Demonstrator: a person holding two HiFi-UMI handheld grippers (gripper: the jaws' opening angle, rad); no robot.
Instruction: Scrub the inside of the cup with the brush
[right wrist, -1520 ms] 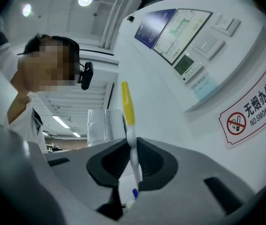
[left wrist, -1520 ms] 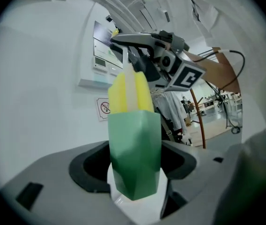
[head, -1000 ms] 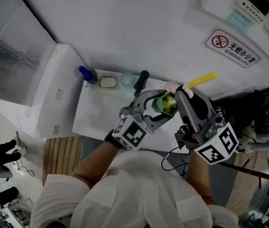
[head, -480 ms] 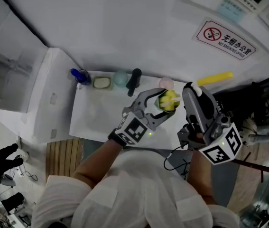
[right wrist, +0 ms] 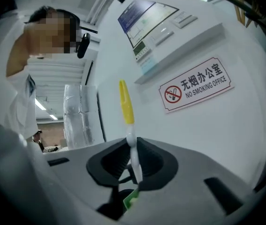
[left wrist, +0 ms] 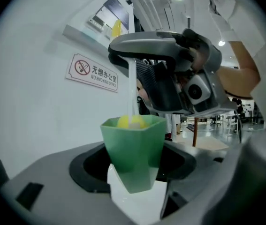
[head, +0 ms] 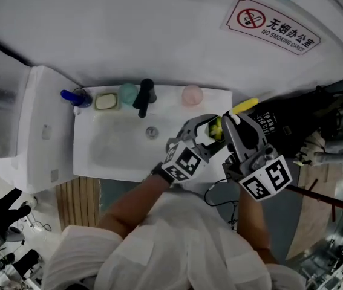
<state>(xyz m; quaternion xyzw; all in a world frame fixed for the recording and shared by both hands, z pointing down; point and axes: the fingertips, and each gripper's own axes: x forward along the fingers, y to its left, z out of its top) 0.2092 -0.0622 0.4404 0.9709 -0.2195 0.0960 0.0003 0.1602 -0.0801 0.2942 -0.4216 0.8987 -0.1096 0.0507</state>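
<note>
My left gripper [head: 204, 132] is shut on a green faceted cup [head: 211, 130], held up over the right end of the white sink [head: 111, 153]. In the left gripper view the cup [left wrist: 133, 149] sits upright between the jaws. A yellow brush head [left wrist: 130, 122] shows inside its rim, on a white shaft [left wrist: 133, 86]. My right gripper [head: 235, 125] is shut on that shaft, just right of the cup, with the brush's yellow handle [head: 244, 106] sticking out to the far right. The right gripper view shows the handle [right wrist: 125, 102] above the jaws and the cup's rim [right wrist: 130, 199] below.
Along the sink's back edge stand a blue object [head: 74, 96], a soap dish [head: 106, 101], a teal cup [head: 127, 93], a black faucet [head: 144, 96] and a pink cup [head: 192, 94]. A white cabinet [head: 38, 132] adjoins the sink's left side. A no-smoking sign [head: 273, 24] hangs on the wall.
The head view has swung, so the sink now sits further left. Both grippers, with cup and brush, have come nearer me, away from the pink cup. Less of the yellow handle shows.
</note>
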